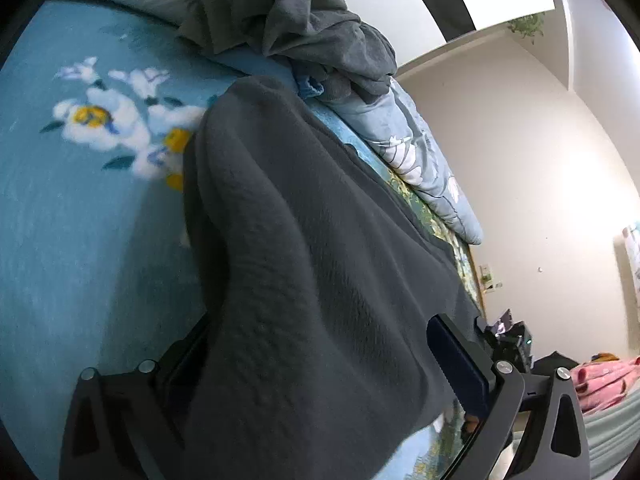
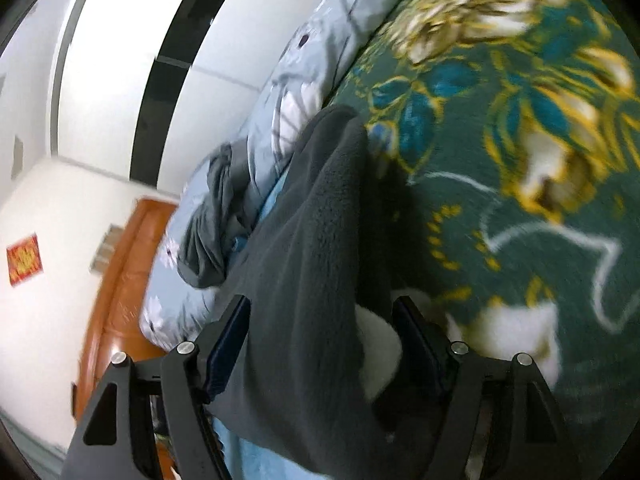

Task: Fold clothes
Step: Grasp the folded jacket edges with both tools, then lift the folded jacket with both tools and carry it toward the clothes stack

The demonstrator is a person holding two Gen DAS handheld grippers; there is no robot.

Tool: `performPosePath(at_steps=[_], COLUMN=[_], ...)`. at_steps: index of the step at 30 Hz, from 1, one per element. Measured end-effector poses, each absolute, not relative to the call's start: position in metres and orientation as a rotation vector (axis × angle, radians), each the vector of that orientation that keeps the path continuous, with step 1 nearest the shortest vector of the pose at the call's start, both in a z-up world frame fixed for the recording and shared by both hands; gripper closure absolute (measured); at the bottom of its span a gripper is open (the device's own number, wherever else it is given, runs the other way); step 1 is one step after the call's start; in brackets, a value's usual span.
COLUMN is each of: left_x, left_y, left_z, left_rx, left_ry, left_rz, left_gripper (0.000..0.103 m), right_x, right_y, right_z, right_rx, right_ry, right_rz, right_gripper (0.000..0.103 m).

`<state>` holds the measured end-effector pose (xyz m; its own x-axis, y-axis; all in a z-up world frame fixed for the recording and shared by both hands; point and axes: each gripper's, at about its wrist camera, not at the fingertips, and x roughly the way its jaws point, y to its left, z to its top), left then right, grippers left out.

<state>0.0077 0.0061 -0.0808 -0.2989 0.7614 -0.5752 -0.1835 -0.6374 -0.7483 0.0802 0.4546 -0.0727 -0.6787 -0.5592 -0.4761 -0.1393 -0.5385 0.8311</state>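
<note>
A dark grey fleece garment (image 1: 304,248) lies stretched over the bed, running away from both cameras. My left gripper (image 1: 316,352) stands wide, and the fleece fills the gap. It drapes over the left finger (image 1: 180,364) and reaches the blue pad of the right finger (image 1: 460,356). In the right wrist view the same garment (image 2: 308,264) passes between the spread jaws of my right gripper (image 2: 320,344). It touches the left pad (image 2: 226,344). Beside the right pad (image 2: 416,344) a strip of shadow and white blanket pattern shows. Neither pair of pads visibly pinches the cloth.
The bed has a blue floral blanket (image 1: 80,200) and a green floral blanket (image 2: 500,200). A crumpled grey garment (image 1: 288,20) and a pale blue quilt (image 1: 420,152) lie along the far edge by the wall. A wooden headboard (image 2: 120,280) is at the left. Pink cloth (image 1: 600,380) lies at the right.
</note>
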Motion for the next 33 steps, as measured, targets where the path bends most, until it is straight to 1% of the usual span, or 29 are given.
performPosePath(at_steps=[2, 5, 8, 10, 11, 12, 15, 17, 19, 22, 25, 33], left_x=[0.006, 0.004, 0.003, 0.006, 0.007, 0.008, 0.013, 0.015, 0.019, 0.021, 0.027, 0.052], left_y=[0.008, 0.005, 0.003, 0.005, 0.005, 0.003, -0.006, -0.007, -0.008, -0.012, -0.02, -0.045], left_z=[-0.081, -0.082, -0.085, -0.083, -0.082, -0.083, -0.083, -0.081, -0.076, -0.062, -0.046, -0.013], left_rx=[-1.322, -1.294, -1.268, -1.282, -1.294, -1.299, -1.308, -1.305, -1.295, -1.263, -1.232, -1.176], left_ry=[-0.734, -0.764, -0.787, -0.734, -0.713, -0.722, -0.776, -0.789, -0.794, -0.811, -0.81, -0.775], left_rz=[1.998, 1.995, 2.01, 2.06, 2.081, 2.086, 2.084, 2.09, 2.092, 2.082, 2.068, 2.039], left_gripper=[0.001, 0.001, 0.003, 0.01, 0.02, 0.027, 0.036, 0.041, 0.048, 0.051, 0.052, 0.052], right_x=[0.071, 0.066, 0.063, 0.066, 0.068, 0.07, 0.076, 0.08, 0.085, 0.093, 0.104, 0.145], right_y=[0.453, 0.45, 0.448, 0.447, 0.447, 0.446, 0.446, 0.445, 0.442, 0.437, 0.428, 0.406], right_z=[-0.073, -0.074, -0.076, -0.076, -0.076, -0.076, -0.076, -0.073, -0.066, -0.049, -0.029, -0.001], right_rx=[1.104, 1.102, 1.102, 1.096, 1.096, 1.102, 1.093, 1.079, 1.05, 1.016, 1.003, 0.96], right_ry=[-1.32, -1.319, -1.318, -1.343, -1.352, -1.361, -1.411, -1.433, -1.45, -1.438, -1.378, -1.331], right_rz=[-2.287, -2.287, -2.289, -2.276, -2.27, -2.266, -2.236, -2.224, -2.206, -2.192, -2.205, -2.201], right_gripper=[0.03, 0.033, 0.039, 0.044, 0.048, 0.051, 0.054, 0.056, 0.059, 0.06, 0.06, 0.06])
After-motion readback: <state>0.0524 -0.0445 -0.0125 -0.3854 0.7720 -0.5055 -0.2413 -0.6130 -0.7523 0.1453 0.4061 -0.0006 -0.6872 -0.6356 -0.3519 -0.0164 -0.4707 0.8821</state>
